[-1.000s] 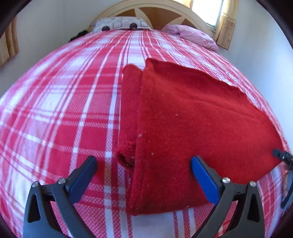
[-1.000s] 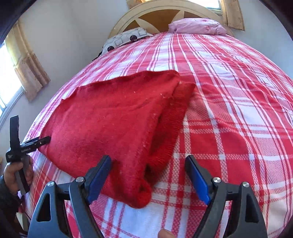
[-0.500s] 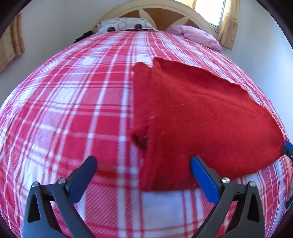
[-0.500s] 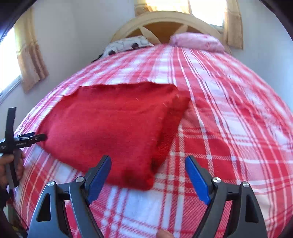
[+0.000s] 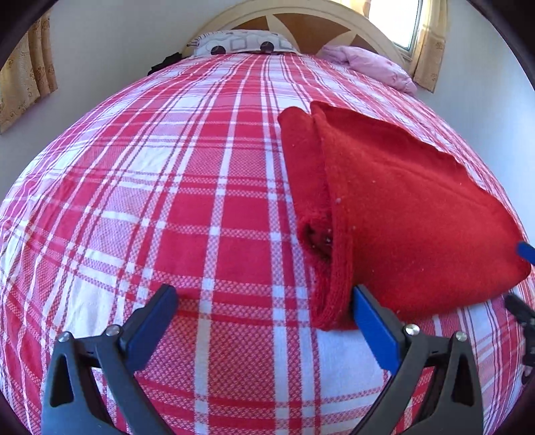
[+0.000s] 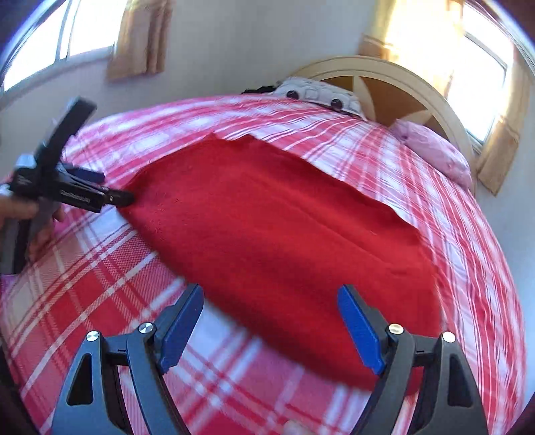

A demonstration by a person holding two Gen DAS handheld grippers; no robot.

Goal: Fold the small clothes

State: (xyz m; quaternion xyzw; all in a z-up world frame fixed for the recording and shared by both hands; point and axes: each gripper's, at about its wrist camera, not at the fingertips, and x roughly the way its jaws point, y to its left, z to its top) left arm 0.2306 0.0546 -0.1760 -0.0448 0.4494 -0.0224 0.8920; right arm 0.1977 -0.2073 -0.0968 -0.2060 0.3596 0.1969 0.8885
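A folded red knit garment (image 5: 401, 214) lies flat on the red-and-white plaid bedspread (image 5: 200, 207); a rolled sleeve end shows at its left edge. My left gripper (image 5: 264, 321) is open and empty, low over the bed just left of the garment's near corner. In the right wrist view the garment (image 6: 274, 234) fills the middle, and my right gripper (image 6: 271, 321) is open and empty over its near edge. The left gripper shows there at the left (image 6: 83, 190), its tips beside the garment's corner.
The curved wooden headboard (image 5: 301, 20) stands at the far end with a patterned pillow (image 5: 240, 43) and a pink pillow (image 5: 371, 67). Curtained windows (image 6: 478, 67) flank the bed. The bed's edge drops off at the right of the left wrist view.
The left gripper moved left, so the garment now sits to its right. The right gripper swung left and turned, now facing across the garment's near edge; its view is motion-blurred.
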